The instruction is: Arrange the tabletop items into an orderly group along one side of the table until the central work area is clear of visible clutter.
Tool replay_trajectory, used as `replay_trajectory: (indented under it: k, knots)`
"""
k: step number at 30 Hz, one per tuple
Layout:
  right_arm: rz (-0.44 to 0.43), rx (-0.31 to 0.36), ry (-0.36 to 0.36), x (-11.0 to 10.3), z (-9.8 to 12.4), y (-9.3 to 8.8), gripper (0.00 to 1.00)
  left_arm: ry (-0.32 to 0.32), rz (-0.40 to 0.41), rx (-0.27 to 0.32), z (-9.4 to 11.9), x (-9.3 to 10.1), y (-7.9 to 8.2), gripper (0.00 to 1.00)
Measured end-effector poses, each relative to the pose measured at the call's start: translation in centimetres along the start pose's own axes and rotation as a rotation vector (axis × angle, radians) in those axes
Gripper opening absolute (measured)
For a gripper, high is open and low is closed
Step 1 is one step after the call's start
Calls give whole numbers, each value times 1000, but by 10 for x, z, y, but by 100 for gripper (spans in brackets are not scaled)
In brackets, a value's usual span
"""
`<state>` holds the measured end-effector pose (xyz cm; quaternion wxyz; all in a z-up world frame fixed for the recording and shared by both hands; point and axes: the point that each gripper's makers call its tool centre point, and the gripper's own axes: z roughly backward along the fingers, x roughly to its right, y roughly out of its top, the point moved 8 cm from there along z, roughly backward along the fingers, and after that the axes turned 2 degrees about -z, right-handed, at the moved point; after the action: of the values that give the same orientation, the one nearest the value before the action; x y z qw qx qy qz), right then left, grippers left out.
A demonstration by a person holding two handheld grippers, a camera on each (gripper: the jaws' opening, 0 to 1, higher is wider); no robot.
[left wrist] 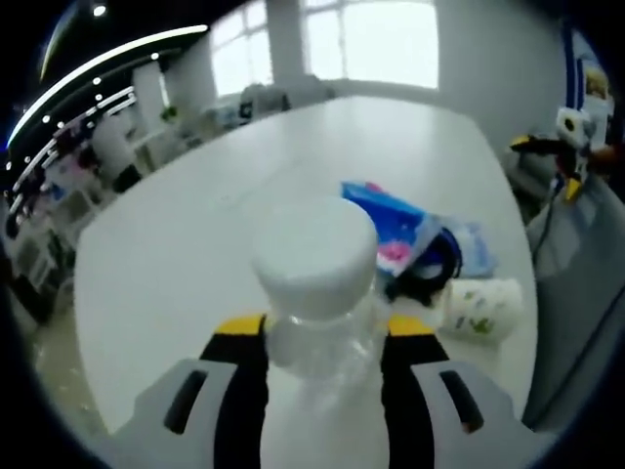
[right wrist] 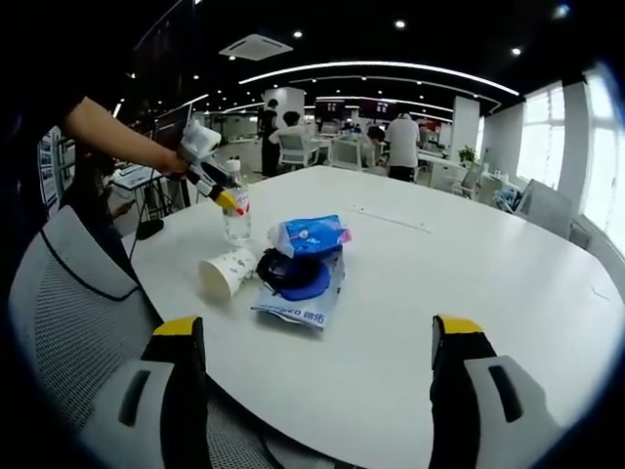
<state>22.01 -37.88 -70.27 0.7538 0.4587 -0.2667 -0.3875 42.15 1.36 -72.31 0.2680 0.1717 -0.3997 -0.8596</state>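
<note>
Left gripper (left wrist: 322, 342): the 2 jaws pinch a clear plastic bottle (left wrist: 317, 293) just below its white cap. Risk: the smooth, thin wall may slip or buckle between the jaws, and a tilted set-down could topple it onto the paper cup (left wrist: 481, 309) lying ahead and to the right. The blue tissue pack (left wrist: 391, 223) lies beyond. Right gripper (right wrist: 317, 337): jaws spread wide, holding nothing, hovering level over the table (right wrist: 469, 254); the cluster sits ahead between them.
</note>
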Motion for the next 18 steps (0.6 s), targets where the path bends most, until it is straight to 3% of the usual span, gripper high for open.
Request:
replay_trajectory:
  k: [7,18]
  knots:
    - [-11,11,3,0,0,1,99,47,27,0,3,-11,2,41]
    - [-18,10,-3,1,0,1,100,177,139,2,5,-26,-3,41]
